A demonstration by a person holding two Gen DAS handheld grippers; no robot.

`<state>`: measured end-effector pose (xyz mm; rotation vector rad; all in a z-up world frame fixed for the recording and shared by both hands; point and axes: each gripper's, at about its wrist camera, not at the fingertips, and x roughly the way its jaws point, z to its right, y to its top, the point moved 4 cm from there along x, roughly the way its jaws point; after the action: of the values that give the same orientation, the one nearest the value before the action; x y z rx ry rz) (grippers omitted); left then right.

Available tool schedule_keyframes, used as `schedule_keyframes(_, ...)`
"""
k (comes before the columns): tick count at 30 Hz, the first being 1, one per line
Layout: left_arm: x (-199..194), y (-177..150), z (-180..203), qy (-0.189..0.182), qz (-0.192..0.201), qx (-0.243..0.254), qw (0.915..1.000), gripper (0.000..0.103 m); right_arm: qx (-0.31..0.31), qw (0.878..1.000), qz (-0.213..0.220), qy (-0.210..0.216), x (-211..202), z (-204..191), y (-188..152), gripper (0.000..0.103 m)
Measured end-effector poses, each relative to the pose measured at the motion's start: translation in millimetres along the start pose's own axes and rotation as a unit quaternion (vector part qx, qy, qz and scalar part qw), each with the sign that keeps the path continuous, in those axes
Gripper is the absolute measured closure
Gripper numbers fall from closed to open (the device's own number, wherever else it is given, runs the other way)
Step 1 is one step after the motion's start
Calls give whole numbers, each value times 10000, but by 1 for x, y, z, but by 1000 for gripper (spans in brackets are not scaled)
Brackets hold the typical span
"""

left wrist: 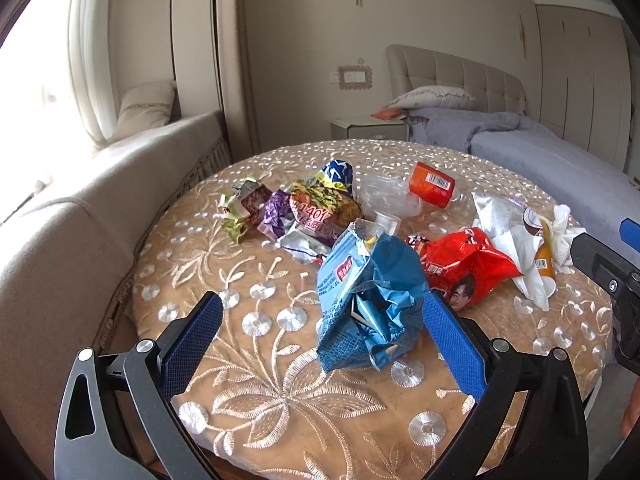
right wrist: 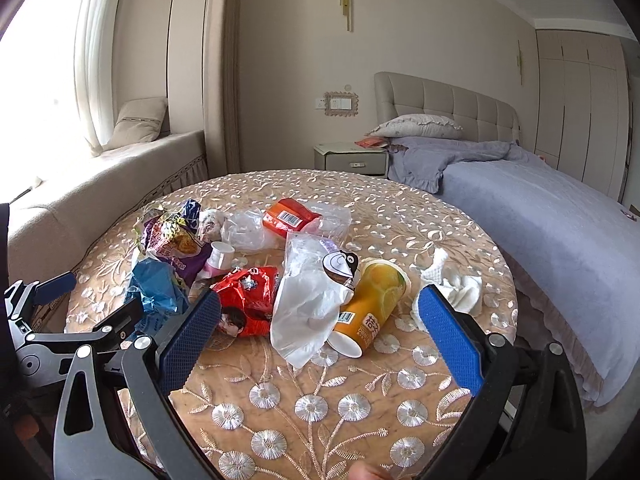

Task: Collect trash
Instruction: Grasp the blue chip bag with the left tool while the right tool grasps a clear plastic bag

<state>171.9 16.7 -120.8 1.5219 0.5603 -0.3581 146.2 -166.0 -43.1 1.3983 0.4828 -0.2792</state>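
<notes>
Nothing looks collected yet as far as I can tell, the whole pile of trash is sitting on the round table (right wrist: 360, 432) with the embroidered cloth. Closest to getting picked is the crumpled blue bag (left wrist: 368, 300), which lies between the fingers of the left gripper (left wrist: 320, 336); the jaws are wide open around it, the right pad just beside the bag's edge, the left pad well clear, so no grip at this point. Right next to it is a red snack bag (left wrist: 464, 268), then a white tissue (left wrist: 516, 248) draped over a tipped orange juice cup (right wrist: 372, 304). The right gripper (right wrist: 320, 332) hangs over that cup and tissue with its jaws also spread open, holding nothing. Further back there's a bundle of purple and yellow wrappers (left wrist: 312, 212), a small white cap-like thing (right wrist: 220, 256), some clear plastic (left wrist: 384, 196) and an orange packet (left wrist: 432, 184) with a barcode. Another wad of white tissue (right wrist: 456, 284) sits off near the table's right edge. I can't see a bin or trash bag anywhere in either view, so no idea where this stuff is headed. My read: this is the very start, first grab about to happen on the blue bag, and basically every piece is left to do. Beyond the table it's just a bed (right wrist: 540, 220), a nightstand (right wrist: 352, 160) and a window seat (left wrist: 80, 184).
</notes>
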Motion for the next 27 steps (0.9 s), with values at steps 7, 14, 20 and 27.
schedule_keyframes(7, 27, 10, -2, -292, -66, -95, 9995, 5, 403, 9986, -339, 103, 51, 9, 17, 4)
schedule_keyframes(14, 34, 20, -3, -564, -48, -167, 9983, 5, 507, 9966, -625, 199, 88, 10, 24, 5)
schedule_keyframes(20, 48, 14, 5, -685, -249, -61, 9973, 5, 404, 9944, -971, 100, 113, 8, 19, 21)
schedule_keyframes(27, 69, 10, 4, -1310, -629, -594, 9876, 5, 382, 9910, -1267, 223, 122, 9, 12, 35)
